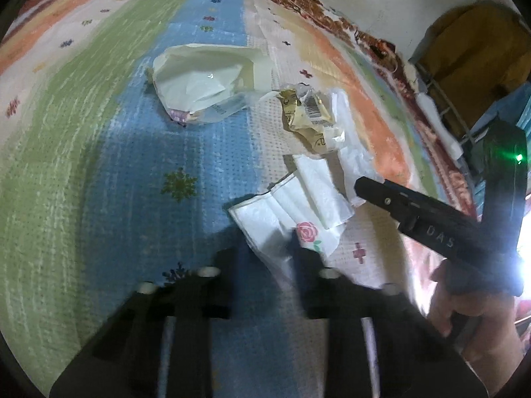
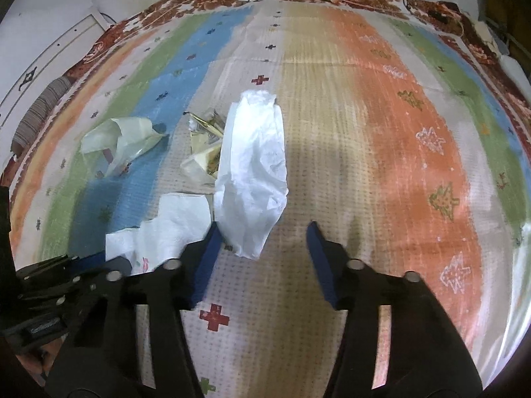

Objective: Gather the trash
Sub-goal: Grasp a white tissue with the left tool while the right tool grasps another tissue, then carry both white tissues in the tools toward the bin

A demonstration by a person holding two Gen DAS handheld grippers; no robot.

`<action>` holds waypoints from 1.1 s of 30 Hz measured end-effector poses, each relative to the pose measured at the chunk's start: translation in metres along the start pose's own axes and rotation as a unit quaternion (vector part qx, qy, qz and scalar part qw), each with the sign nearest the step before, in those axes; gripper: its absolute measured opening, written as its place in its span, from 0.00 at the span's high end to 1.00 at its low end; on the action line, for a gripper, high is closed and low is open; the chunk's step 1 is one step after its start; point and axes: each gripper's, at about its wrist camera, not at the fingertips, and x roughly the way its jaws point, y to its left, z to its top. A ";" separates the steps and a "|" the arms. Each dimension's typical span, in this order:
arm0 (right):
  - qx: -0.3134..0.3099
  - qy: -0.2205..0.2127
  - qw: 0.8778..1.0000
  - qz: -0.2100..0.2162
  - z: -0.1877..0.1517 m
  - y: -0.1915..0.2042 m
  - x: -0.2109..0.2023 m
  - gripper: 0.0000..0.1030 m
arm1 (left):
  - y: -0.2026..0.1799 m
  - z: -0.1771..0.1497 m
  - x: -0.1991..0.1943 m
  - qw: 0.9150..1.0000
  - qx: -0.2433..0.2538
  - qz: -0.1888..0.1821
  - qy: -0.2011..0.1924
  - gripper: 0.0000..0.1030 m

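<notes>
Low in the frame, our left gripper (image 1: 265, 258) has its jaws around the rose-printed napkin (image 1: 292, 212), grip unclear. Our right gripper (image 2: 262, 232) stands open around the white plastic bag (image 2: 255, 165), frame centre, on the striped rug (image 2: 381, 132).

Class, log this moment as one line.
left claw: at rose napkin, grip unclear | right claw: open, at white bag

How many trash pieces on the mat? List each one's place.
4: cream wrapper on blue stripe; gold wrapper beside it; white bag centre; rose napkin nearest. Some possibly hidden.
</notes>
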 end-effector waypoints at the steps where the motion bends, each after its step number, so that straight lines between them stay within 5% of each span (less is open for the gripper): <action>1: -0.002 -0.001 1.000 0.001 0.000 0.000 0.000 0.68 | 0.000 0.000 0.000 1.000 0.000 0.006 -0.001 0.93; 4: -0.016 -0.005 1.000 0.002 0.000 0.004 -0.003 0.89 | 0.000 0.001 -0.002 1.000 0.000 0.007 -0.003 0.97; 7: -0.021 -0.013 1.000 0.001 0.000 0.005 -0.012 0.97 | -0.001 0.001 -0.009 1.000 0.002 0.014 -0.010 0.98; 14: -0.027 -0.014 1.000 0.002 -0.006 0.012 -0.030 0.99 | -0.015 0.002 -0.028 0.999 0.010 0.031 0.000 0.98; 25: -0.045 -0.047 0.998 0.002 -0.020 0.018 -0.088 0.99 | -0.042 -0.004 -0.083 0.999 0.028 0.019 -0.033 0.99; 33: -0.059 -0.041 0.997 0.003 -0.036 0.033 -0.110 0.99 | -0.058 -0.014 -0.119 0.996 0.053 0.045 -0.051 0.99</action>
